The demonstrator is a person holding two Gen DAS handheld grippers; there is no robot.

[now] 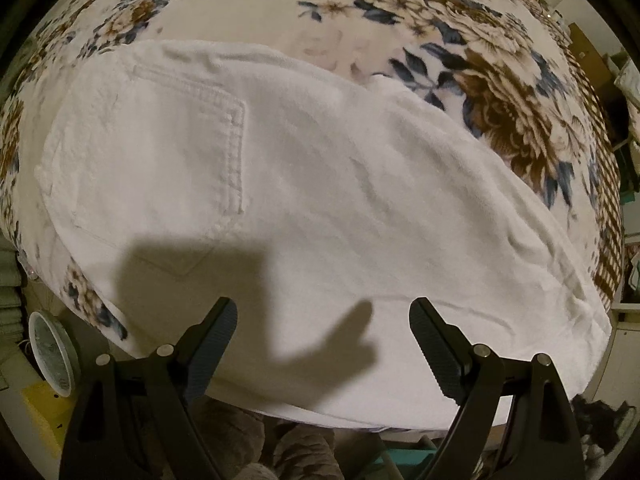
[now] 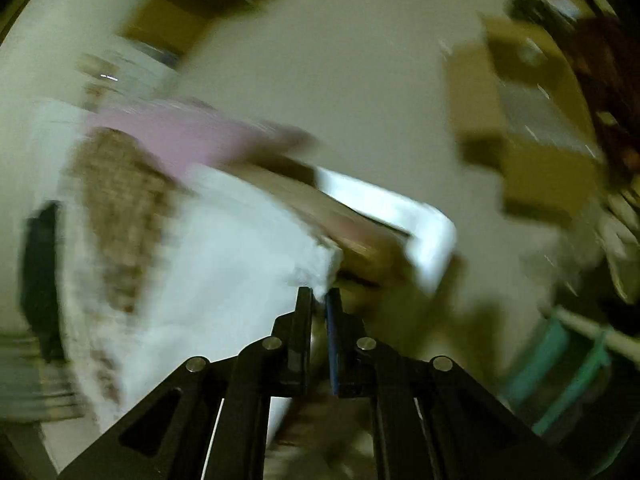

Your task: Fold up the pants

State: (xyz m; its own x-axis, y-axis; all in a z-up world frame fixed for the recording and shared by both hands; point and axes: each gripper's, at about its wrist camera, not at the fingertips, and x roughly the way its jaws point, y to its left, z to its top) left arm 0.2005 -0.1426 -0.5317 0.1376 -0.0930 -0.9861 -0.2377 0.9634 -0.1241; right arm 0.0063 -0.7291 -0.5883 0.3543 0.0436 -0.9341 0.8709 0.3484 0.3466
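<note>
Nearest the lens in the left wrist view, left tongs (image 1: 323,344) spread wide, nothing between the two black ribbed fingers (image 1: 434,344), hovering over the near edge of the white pants (image 1: 304,184). Pants laid flat across a floral blanket (image 1: 492,80) on a bed, waist end to the left with a stitched back pocket (image 1: 192,152) facing up, the leg running off to the right. Dark shadow of the tongs cast on the cloth just ahead of the fingertips. Past the bed's left edge, a round white fan-like object (image 1: 52,354) above something yellow; at the far right, cluttered shelves (image 1: 624,92), contents too small to tell. Below the near edge, brown plush fabric (image 1: 296,444) and a strip of teal. In the right wrist view, heavily blurred, right tongs (image 2: 319,300) pressed nearly together, pinching a corner of the white pants (image 2: 224,264), cloth hanging away to the left. Around it, a pink smear (image 2: 168,136), tan boxes (image 2: 520,128) and a teal frame (image 2: 560,368), none clear enough to name further.
</note>
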